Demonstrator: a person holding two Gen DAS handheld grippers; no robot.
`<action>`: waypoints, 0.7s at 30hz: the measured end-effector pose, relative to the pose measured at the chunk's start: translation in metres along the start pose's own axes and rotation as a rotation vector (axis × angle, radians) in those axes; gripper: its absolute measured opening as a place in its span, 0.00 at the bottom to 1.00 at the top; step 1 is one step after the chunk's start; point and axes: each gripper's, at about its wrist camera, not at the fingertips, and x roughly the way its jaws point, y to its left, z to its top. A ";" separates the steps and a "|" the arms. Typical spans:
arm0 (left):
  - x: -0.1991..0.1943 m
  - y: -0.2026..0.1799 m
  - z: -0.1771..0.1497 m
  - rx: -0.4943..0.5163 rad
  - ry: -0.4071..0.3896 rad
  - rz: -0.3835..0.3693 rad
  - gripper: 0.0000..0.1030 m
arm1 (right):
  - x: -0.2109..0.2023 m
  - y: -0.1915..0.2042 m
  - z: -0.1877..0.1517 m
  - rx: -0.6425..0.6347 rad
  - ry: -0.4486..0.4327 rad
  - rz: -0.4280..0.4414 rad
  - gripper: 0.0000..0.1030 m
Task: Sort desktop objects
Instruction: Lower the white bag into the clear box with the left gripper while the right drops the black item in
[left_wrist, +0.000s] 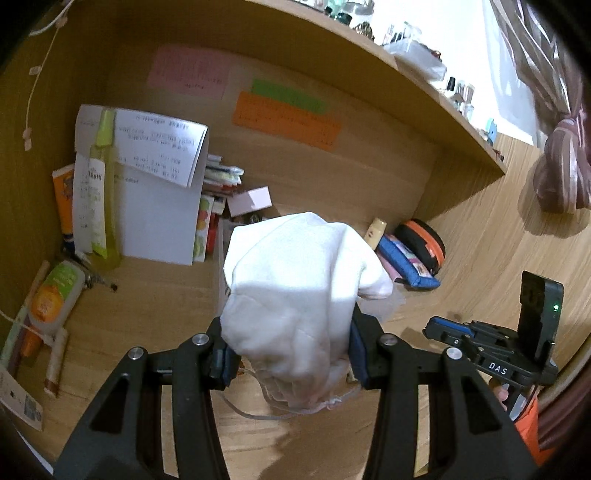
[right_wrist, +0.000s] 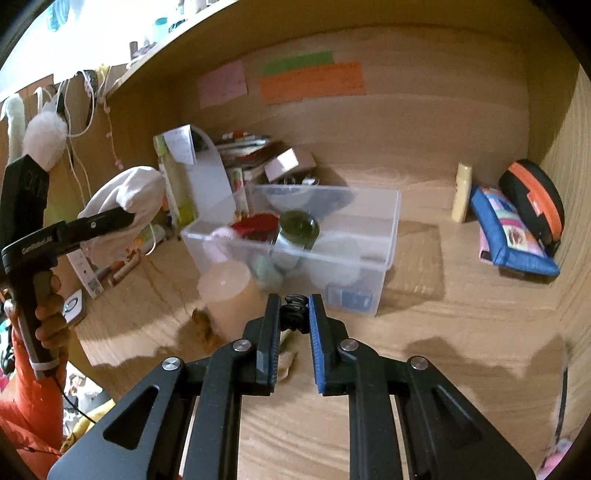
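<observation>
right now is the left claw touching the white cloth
Touching. The left wrist view shows the left claw closed on the white cloth, with both pads pressed into its sides and the fabric bulging above them.

- Three paper notes are stuck on the wooden back panel: a pink note (left_wrist: 188, 72), a green note (left_wrist: 288, 95) and an orange note (left_wrist: 287, 121) just below the green one.
- A shelf (left_wrist: 424, 88) overhead carries small bottles and jars, too blurred to identify.
- A white cord (left_wrist: 35, 85) with small clips hangs on the left side panel.
- A white pompom (right_wrist: 45, 138) hangs at the left, near other hanging cords.
- A striped bundle of fabric (left_wrist: 563, 166) hangs at the right.
</observation>
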 end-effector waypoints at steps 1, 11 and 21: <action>0.000 0.000 0.001 0.000 -0.003 0.000 0.46 | 0.000 -0.001 0.002 0.000 -0.003 0.000 0.13; 0.025 0.002 0.023 0.021 0.009 0.008 0.46 | 0.009 -0.017 0.023 0.017 -0.037 -0.002 0.13; 0.077 0.000 0.038 0.039 0.075 -0.007 0.46 | 0.036 -0.031 0.038 0.031 -0.003 -0.022 0.13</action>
